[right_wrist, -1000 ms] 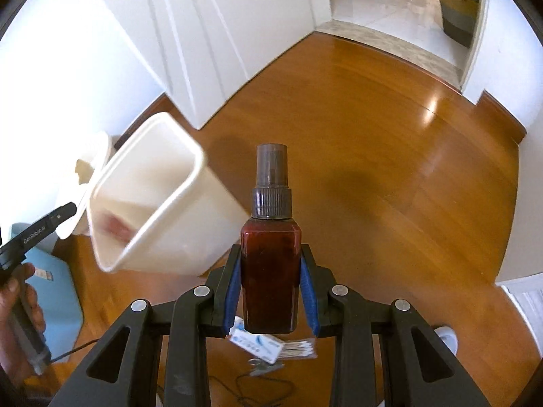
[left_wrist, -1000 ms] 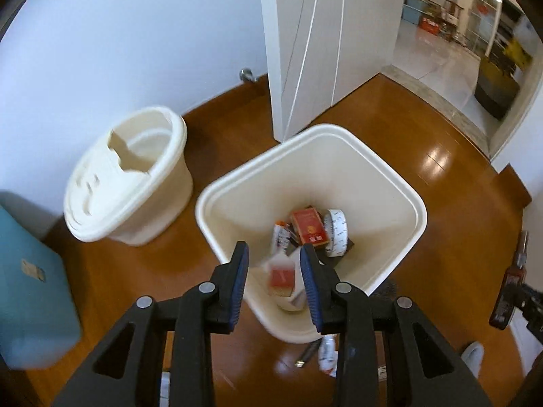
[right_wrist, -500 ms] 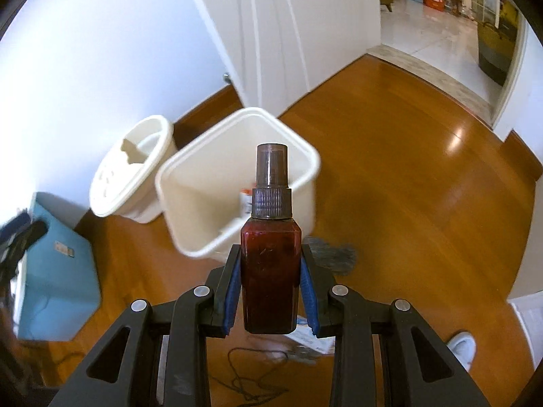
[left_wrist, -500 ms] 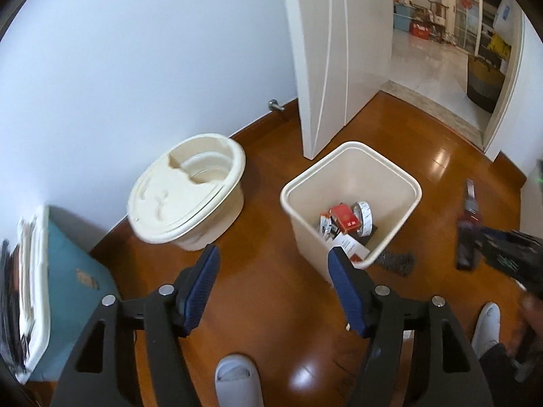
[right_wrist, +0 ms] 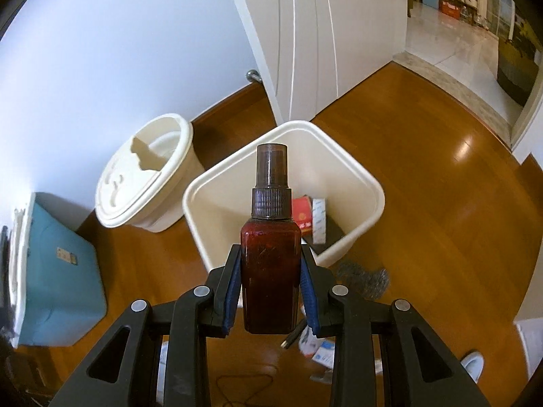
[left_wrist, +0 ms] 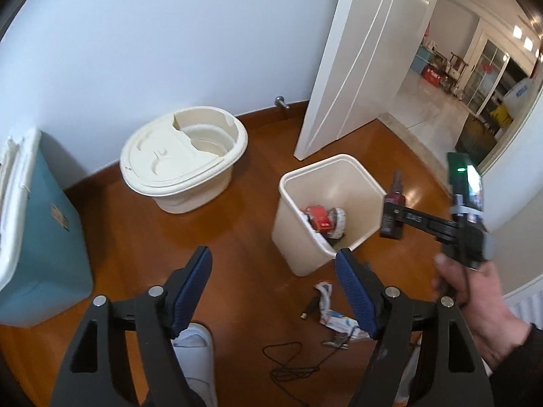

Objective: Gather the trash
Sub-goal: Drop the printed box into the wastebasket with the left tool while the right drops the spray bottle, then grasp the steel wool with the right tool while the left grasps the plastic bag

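1. The spray bottle [right_wrist: 270, 264], dark red-brown with a ribbed collar and a smoky clear cap, sits upright between the blue pads of the right claw [right_wrist: 270, 291], which is clamped on its flat lower body. In the right wrist view it hangs in front of and above the open mouth of the cream bin [right_wrist: 370, 190].
2. By its looks the bottle is stiff plastic or glass, smooth-sided and probably light. The flat faces give the pads a firm seat, while the cap and thin neck are the weak places to take hold. If it is glass, a drop onto the hard contents could crack it.
3. I can read no label on the bottle.
4. The bin stands on the wooden floor [left_wrist: 237, 237] and already holds a red carton [left_wrist: 317, 220] with pale characters too small to read, and a white roll [left_wrist: 339, 222] with blue print, also illegible.
5. The left claw [left_wrist: 273, 291] is empty and its jaws are opening, nothing between them. It looks down on the floor near the bin.
6. Litter left on the floor near the bin: a crumpled printed wrapper [left_wrist: 331, 312], a small dark plug and thin black cord [left_wrist: 288, 363], and a grey scouring pad [right_wrist: 363, 276].
7. Further out stand a round cream pail with a broken lid [left_wrist: 183, 162], a teal box [left_wrist: 44, 247] bearing a small unreadable sticker, and a white door [left_wrist: 366, 51].
8. The right claw's arm carries small white lettering in the left wrist view, too fine to make out.
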